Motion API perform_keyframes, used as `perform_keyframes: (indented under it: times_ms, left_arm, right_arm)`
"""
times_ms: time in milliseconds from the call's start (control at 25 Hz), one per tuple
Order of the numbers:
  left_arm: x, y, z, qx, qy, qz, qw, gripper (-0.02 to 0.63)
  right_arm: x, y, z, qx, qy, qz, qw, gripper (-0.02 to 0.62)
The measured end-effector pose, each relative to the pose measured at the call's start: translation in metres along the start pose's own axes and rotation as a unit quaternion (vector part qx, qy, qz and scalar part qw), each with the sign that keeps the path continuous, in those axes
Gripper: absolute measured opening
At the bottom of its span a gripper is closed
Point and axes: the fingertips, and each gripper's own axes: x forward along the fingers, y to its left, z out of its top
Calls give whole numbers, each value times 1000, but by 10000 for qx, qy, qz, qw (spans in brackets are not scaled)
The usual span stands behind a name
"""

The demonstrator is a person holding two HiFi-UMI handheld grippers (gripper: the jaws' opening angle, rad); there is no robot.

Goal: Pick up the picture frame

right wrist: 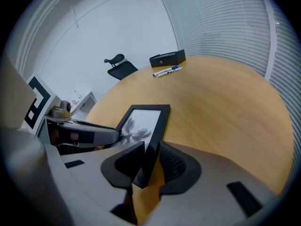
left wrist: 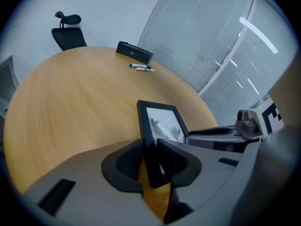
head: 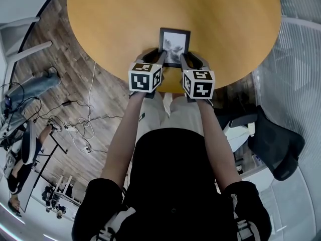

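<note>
A black picture frame (head: pixel 174 46) holding a grey flower print lies near the front edge of the round wooden table (head: pixel 125 19). My left gripper (head: pixel 158 57) is at the frame's near left corner and my right gripper (head: pixel 186 59) at its near right corner. In the left gripper view the frame's (left wrist: pixel 162 121) left rim stands between the left gripper's (left wrist: pixel 150 161) pads, which close on it. In the right gripper view the frame's (right wrist: pixel 143 124) right rim sits pinched in the right gripper (right wrist: pixel 149 161). Whether the frame rests on the table or hangs just above it I cannot tell.
A black box (left wrist: pixel 134 53) and two markers (left wrist: pixel 141 67) lie at the table's far side, with a black office chair (left wrist: pixel 68 32) behind. Another dark chair (head: pixel 276 144) stands at my right, and cables (head: pixel 75 119) trail over the wooden floor at my left.
</note>
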Motion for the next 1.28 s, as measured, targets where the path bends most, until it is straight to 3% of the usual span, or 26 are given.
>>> perform_keyframes:
  times_ms: [360, 600, 1000, 1280]
  left_arm:
    - [3, -11, -3, -21, -5, 87, 10000, 97]
    - [-17, -20, 9, -75, -286, 161, 9994, 92]
    - [-70, -42, 56, 74, -1190, 503, 9916, 92]
    - [-120, -58, 95, 190, -1846, 731, 9799, 91]
  right_arm:
    - [-6, -11, 0, 47, -86, -39, 9999, 97]
    - [-24, -4, 14, -79, -231, 16, 9997, 94]
    - [-67, 13, 68, -529, -885, 309, 9942, 92]
    - [-107, 36, 116, -995, -1424, 547, 9833, 92]
